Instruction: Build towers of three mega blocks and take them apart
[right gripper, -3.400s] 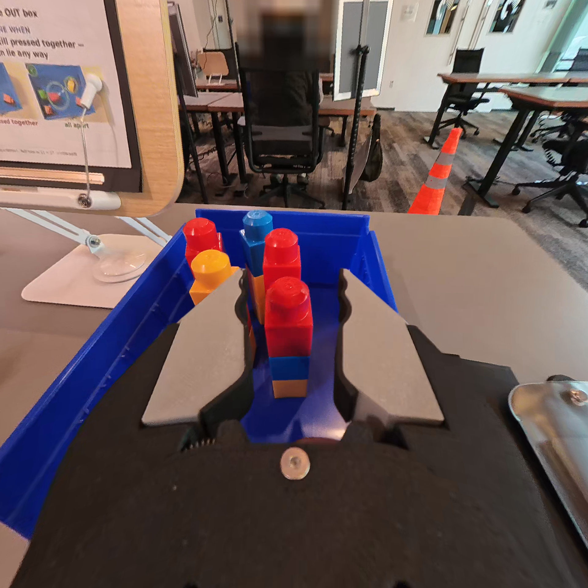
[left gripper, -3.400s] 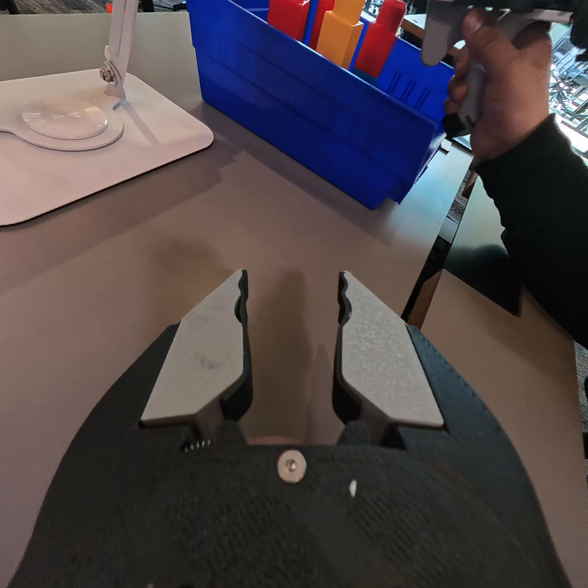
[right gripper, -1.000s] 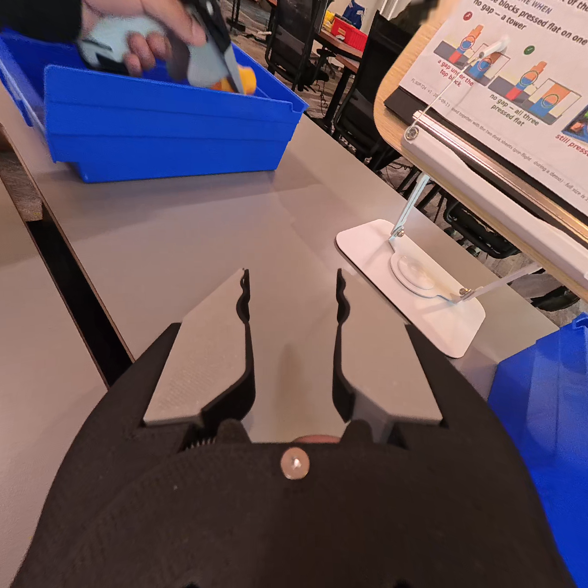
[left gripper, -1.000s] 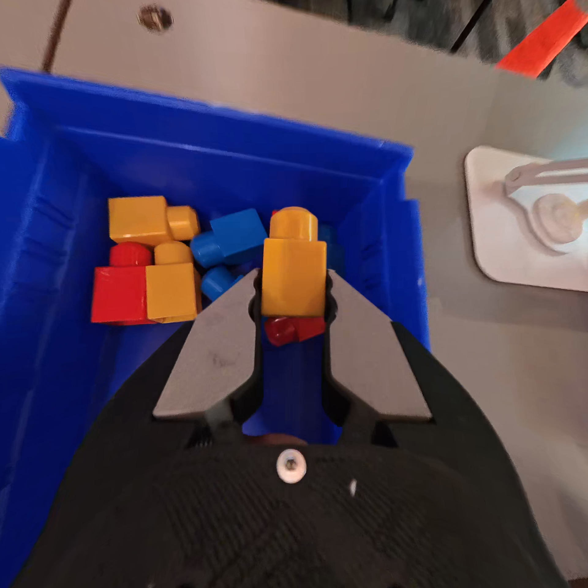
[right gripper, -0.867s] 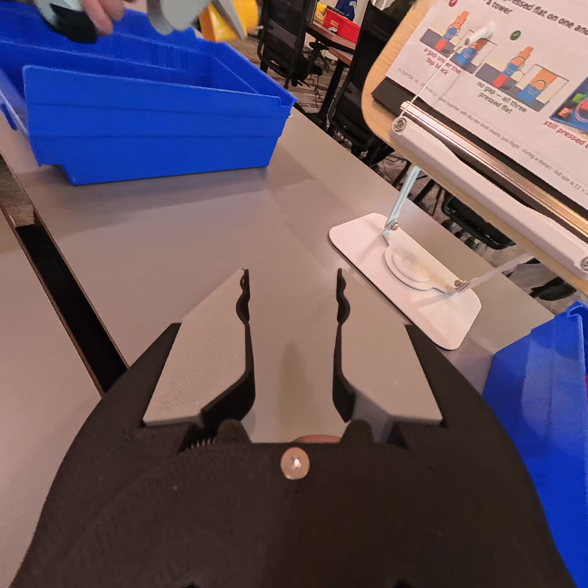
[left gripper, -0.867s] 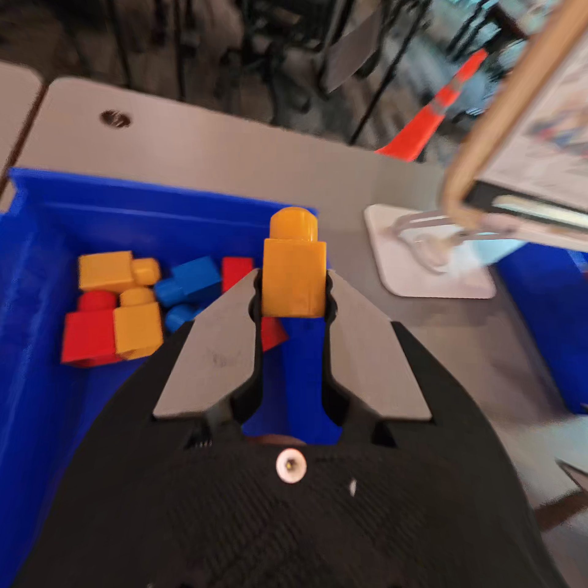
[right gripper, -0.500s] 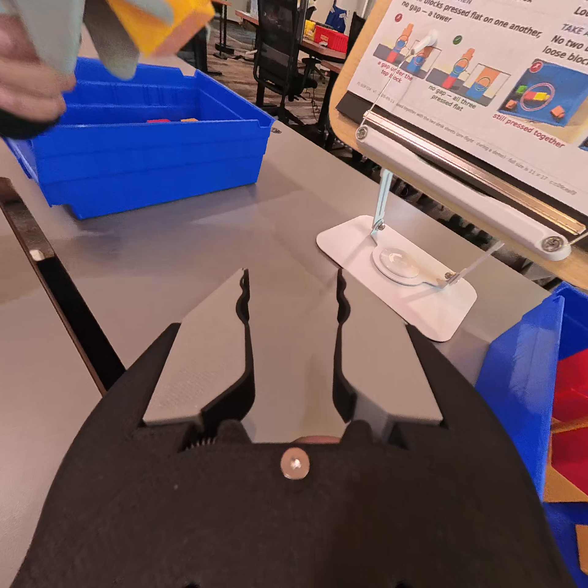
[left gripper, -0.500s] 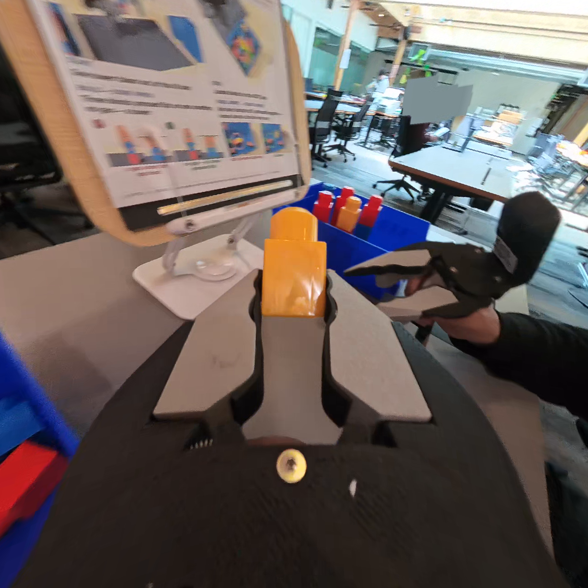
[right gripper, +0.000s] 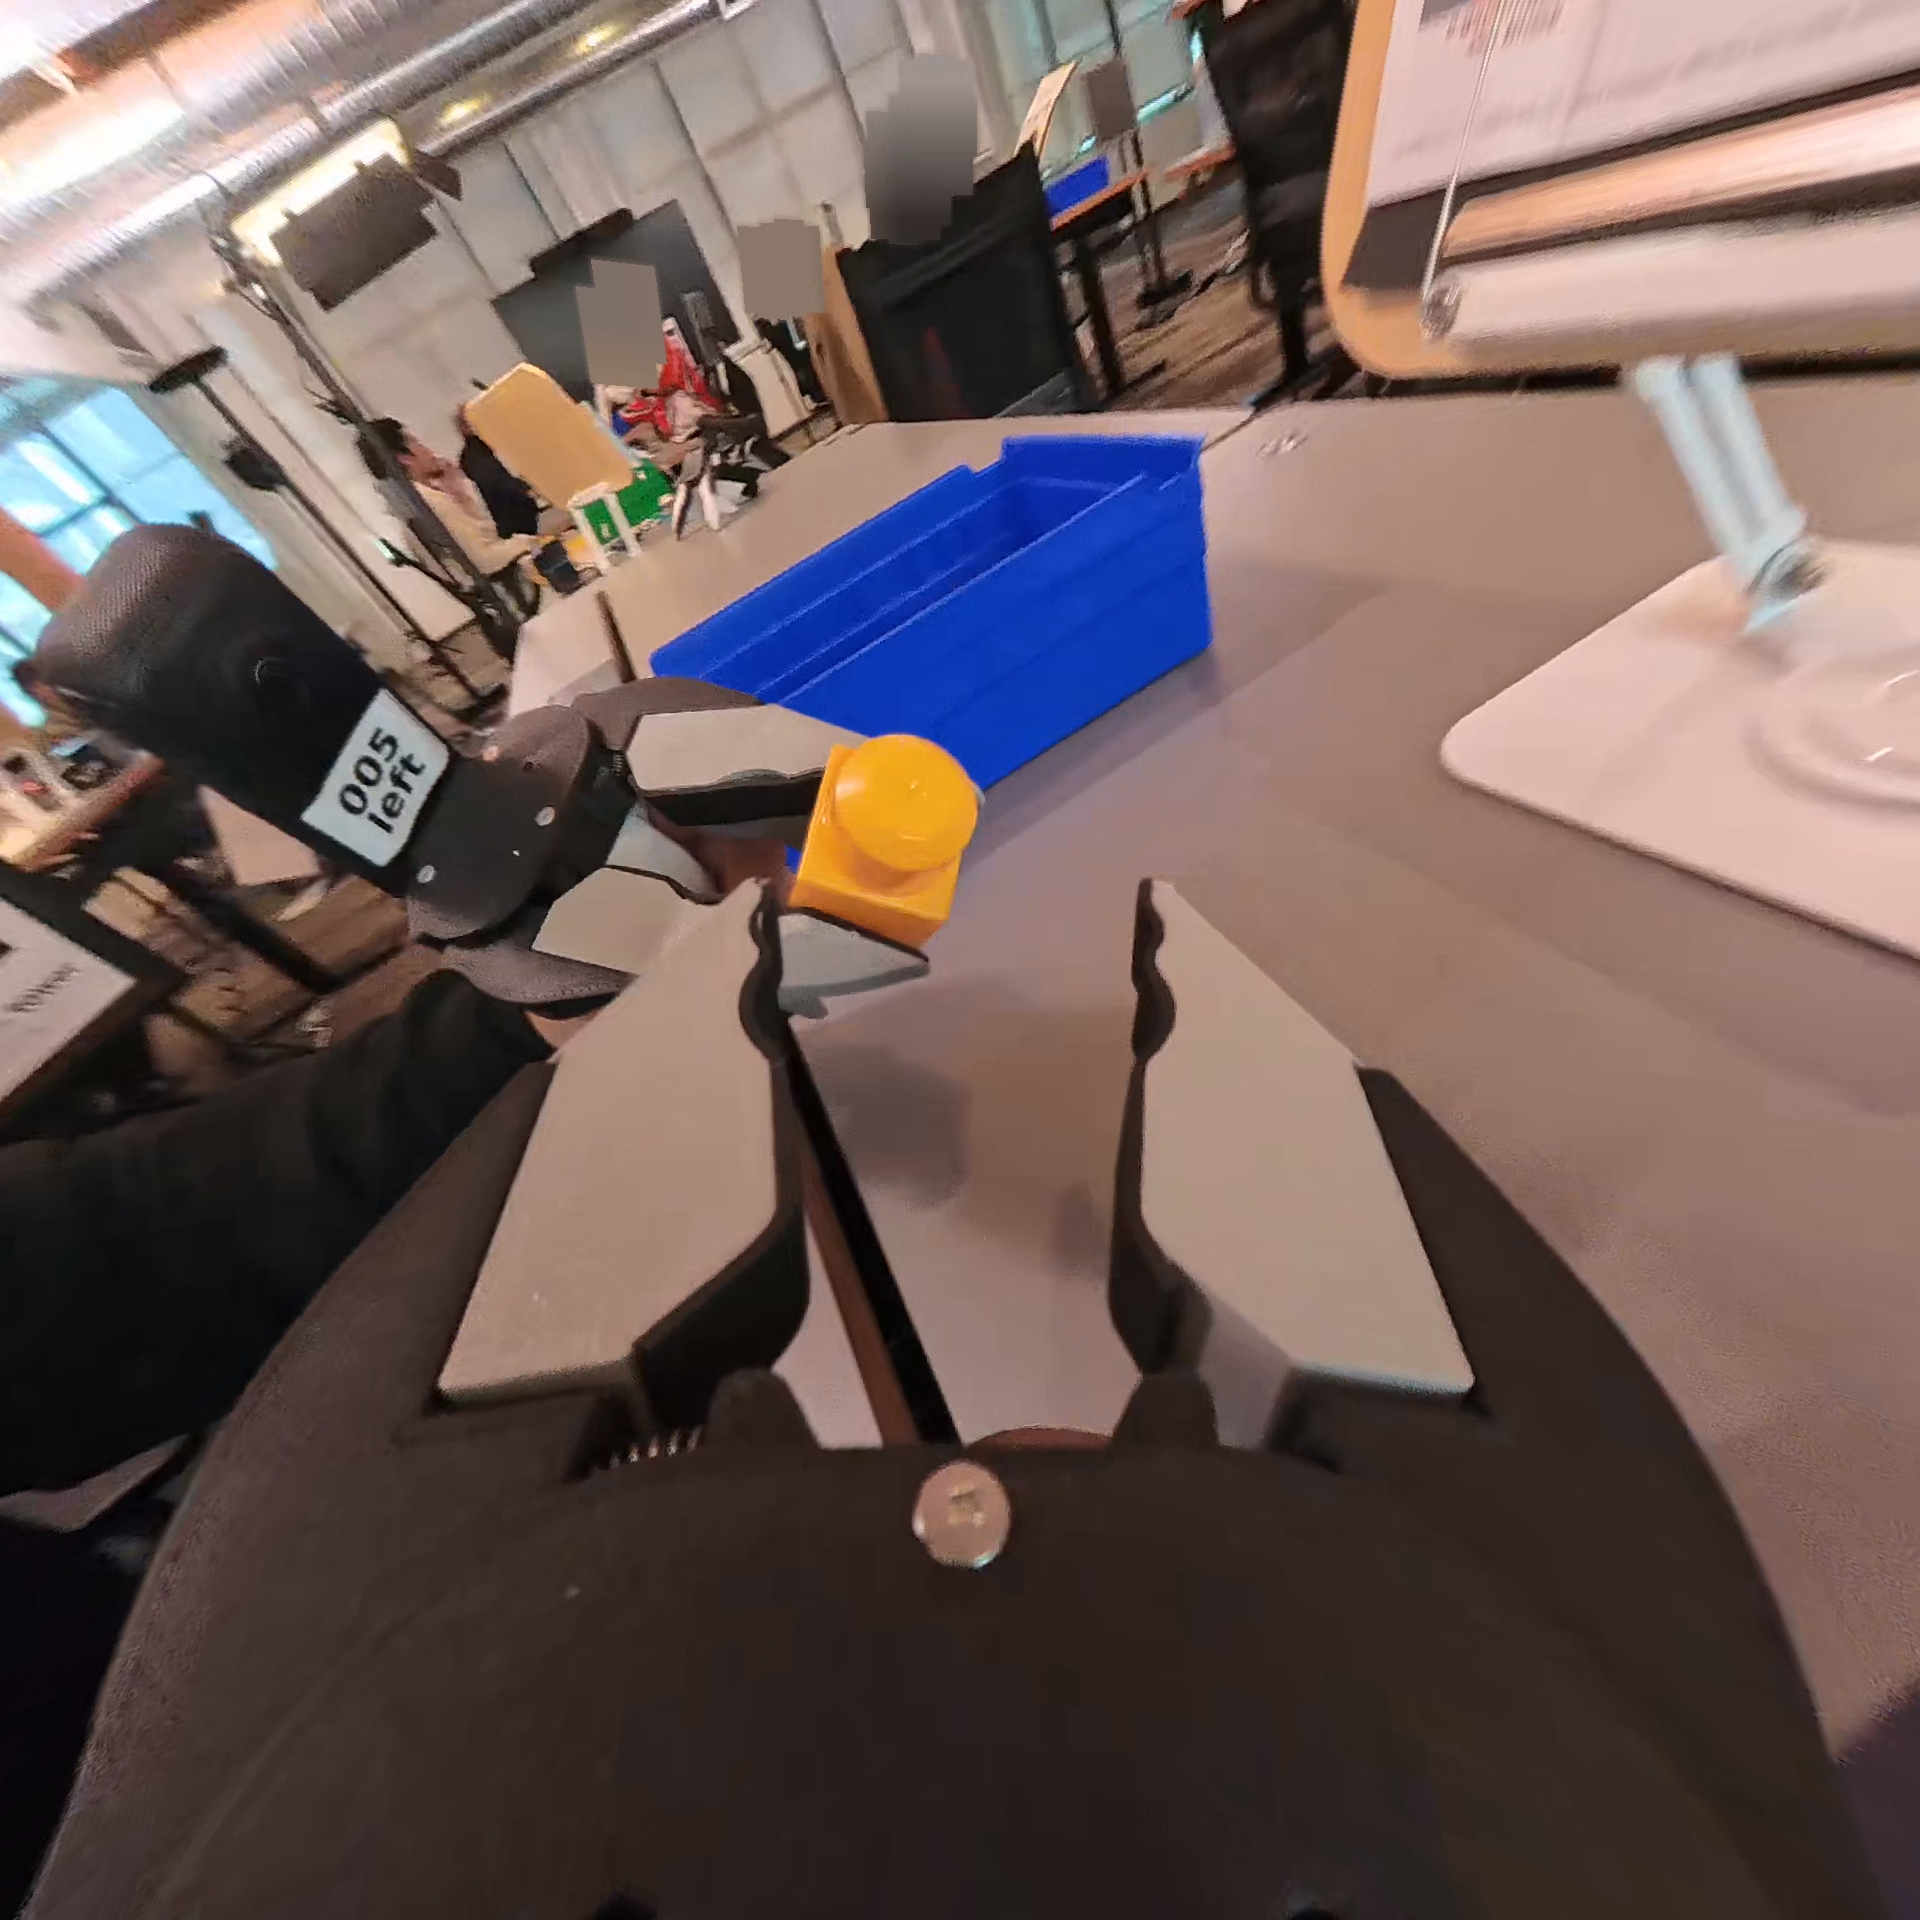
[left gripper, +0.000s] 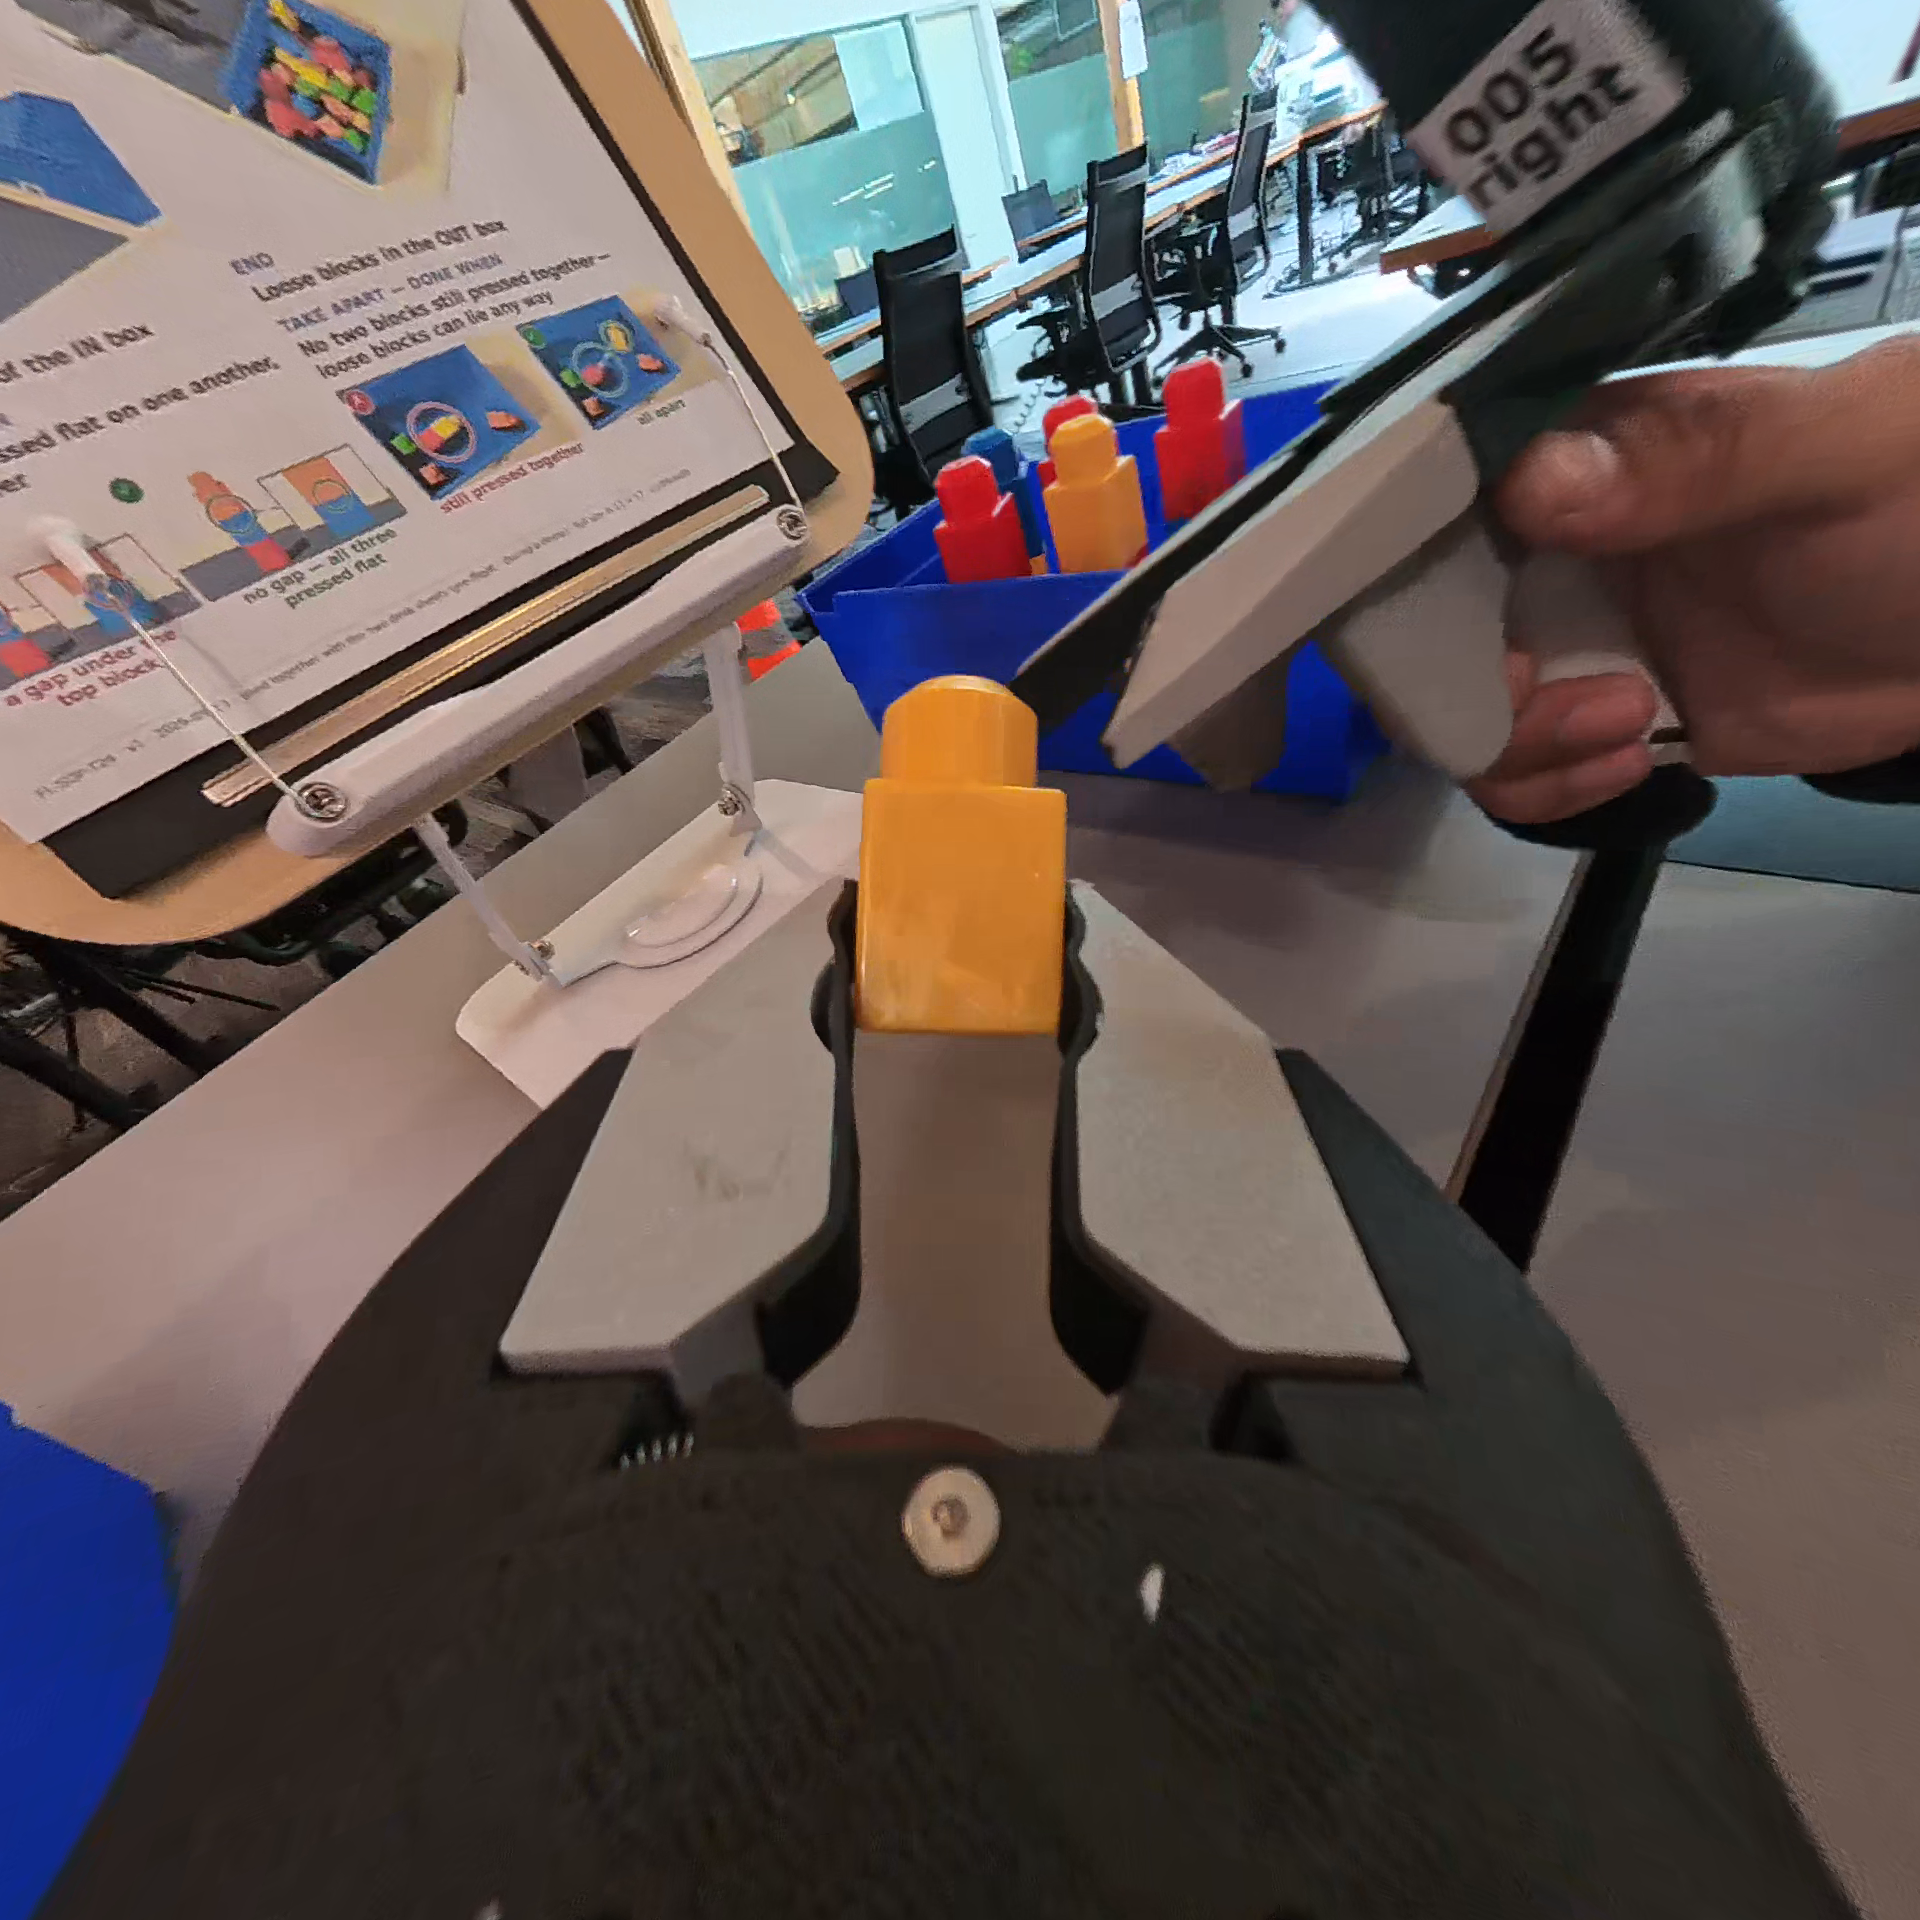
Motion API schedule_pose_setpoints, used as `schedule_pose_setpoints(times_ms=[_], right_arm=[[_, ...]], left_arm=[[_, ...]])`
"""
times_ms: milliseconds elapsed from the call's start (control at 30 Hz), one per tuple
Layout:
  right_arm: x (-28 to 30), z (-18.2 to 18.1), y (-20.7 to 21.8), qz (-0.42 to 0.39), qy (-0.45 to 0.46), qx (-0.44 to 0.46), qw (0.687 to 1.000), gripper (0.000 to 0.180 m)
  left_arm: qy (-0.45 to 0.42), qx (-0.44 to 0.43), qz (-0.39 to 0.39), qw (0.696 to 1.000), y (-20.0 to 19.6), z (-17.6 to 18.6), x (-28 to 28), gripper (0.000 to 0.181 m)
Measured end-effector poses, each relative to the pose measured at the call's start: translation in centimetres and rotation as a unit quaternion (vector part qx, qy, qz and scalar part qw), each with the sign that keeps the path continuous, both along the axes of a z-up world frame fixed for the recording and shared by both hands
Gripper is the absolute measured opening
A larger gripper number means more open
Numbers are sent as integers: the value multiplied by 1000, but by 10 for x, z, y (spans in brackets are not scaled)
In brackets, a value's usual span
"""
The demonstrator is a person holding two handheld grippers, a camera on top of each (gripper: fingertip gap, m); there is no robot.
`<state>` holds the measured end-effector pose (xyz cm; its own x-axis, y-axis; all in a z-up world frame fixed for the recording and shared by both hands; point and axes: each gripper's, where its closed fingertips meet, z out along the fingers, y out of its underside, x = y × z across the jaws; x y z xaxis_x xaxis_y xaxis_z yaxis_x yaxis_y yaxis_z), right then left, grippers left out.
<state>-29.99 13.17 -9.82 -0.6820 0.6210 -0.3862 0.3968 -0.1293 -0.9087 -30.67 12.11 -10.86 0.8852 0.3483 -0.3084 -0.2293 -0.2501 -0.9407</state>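
Observation:
My left gripper (left gripper: 958,940) is shut on an orange mega block (left gripper: 961,894) and holds it above the grey table, stud pointing away from me. The same block (right gripper: 883,836) shows in the right wrist view, held in the left gripper (right gripper: 831,873), stud facing my right gripper. My right gripper (right gripper: 951,935) is open and empty, just in front of the block. In the left wrist view the right gripper (left gripper: 1101,670) hovers close above and right of the block's stud. Several built towers (left gripper: 1091,499) stand in a blue bin (left gripper: 935,623) behind.
A white stand (left gripper: 644,935) carries an instruction board (left gripper: 343,416) at the left. A second blue bin (right gripper: 987,592) sits farther along the table. A dark gap (left gripper: 1558,1039) splits the table (right gripper: 1403,1039) from the adjoining one. Chairs and desks fill the room behind. Both grippers' tips are close together, under 4 cm apart.
My left gripper lifted the orange block out of the bin of loose blocks and swung it over the table. My right gripper turned toward it and now faces the block at close range.

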Motion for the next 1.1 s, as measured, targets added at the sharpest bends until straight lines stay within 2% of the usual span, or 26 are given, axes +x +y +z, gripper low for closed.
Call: schedule_pose_setpoints(times_ms=[133,333,400,467,500,733,867,1000,1100], right_arm=[[0,-16,-9,25,-37,-8,999,70],[6,-23,-23,61,-69,-32,995,68],[8,-27,-27,68,-74,-26,995,62],[9,-32,-30,72,-75,-12,995,42],[8,-34,-30,67,-75,-4,995,39],[8,-42,-28,71,-101,-2,992,37],[3,-40,-20,48,-87,16,995,36],[-3,-39,-6,18,-84,29,996,36],[-10,-44,8,-14,-81,64,995,36]], left_arm=[[-16,-5,-20,1000,7,-9,10,36],[10,-32,-20,999,14,-20,16,36],[15,-39,-17,999,15,-23,15,36],[13,-42,-20,999,16,-25,16,36],[12,-45,-20,999,17,-27,17,36],[25,-53,-12,998,18,-33,15,36],[16,-65,2,998,17,-41,11,36],[-36,-77,15,996,13,-54,1,51],[-57,-82,33,994,8,-57,-9,54]])
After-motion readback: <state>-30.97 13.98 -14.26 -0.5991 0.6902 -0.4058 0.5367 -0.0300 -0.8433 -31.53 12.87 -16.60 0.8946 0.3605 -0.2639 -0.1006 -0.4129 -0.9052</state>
